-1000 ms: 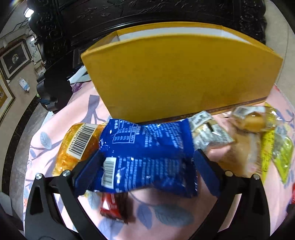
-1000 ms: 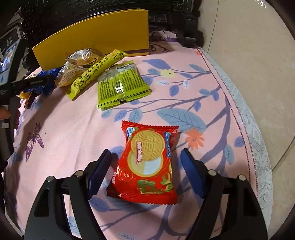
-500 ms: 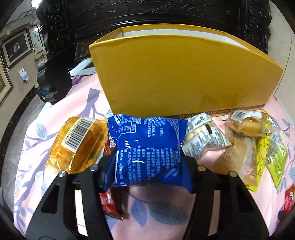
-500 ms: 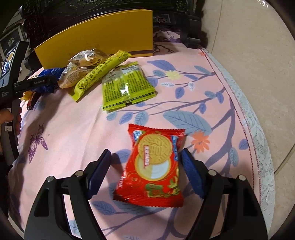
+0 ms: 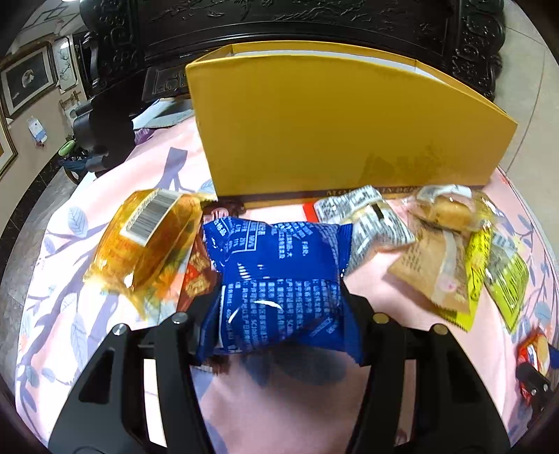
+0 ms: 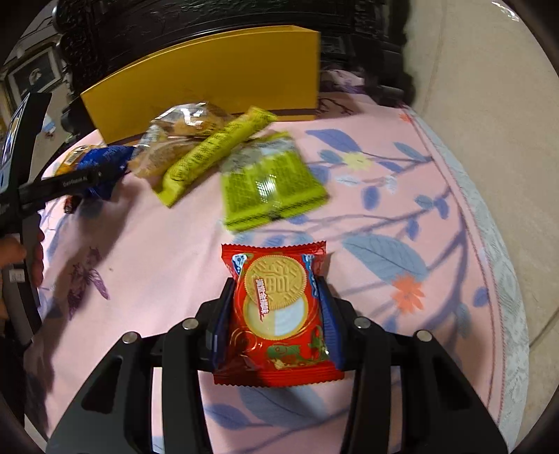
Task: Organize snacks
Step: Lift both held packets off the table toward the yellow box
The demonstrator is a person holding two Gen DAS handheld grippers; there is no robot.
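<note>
Jaws of your left gripper [image 5: 279, 307] clamped the blue snack packet [image 5: 279, 279]. Your right gripper [image 6: 276, 307] was closing, pads pressing the red biscuit packet [image 6: 276, 314].

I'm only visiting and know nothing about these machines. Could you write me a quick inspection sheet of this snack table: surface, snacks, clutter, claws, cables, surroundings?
Surface: pink floral tablecloth, mostly bare on the right.
Job's things: yellow box at the back; blue packet; red biscuit packet; orange packet; green packet; yellow stick packet; several clear-wrapped cakes.
Clutter: nothing seen beyond the snacks.
Claws: left claw shut on the blue packet; right claw closing, pads against the red biscuit packet.
Cables: nothing seen.
Surroundings: dark carved furniture behind the box; framed pictures on the wall.
</note>
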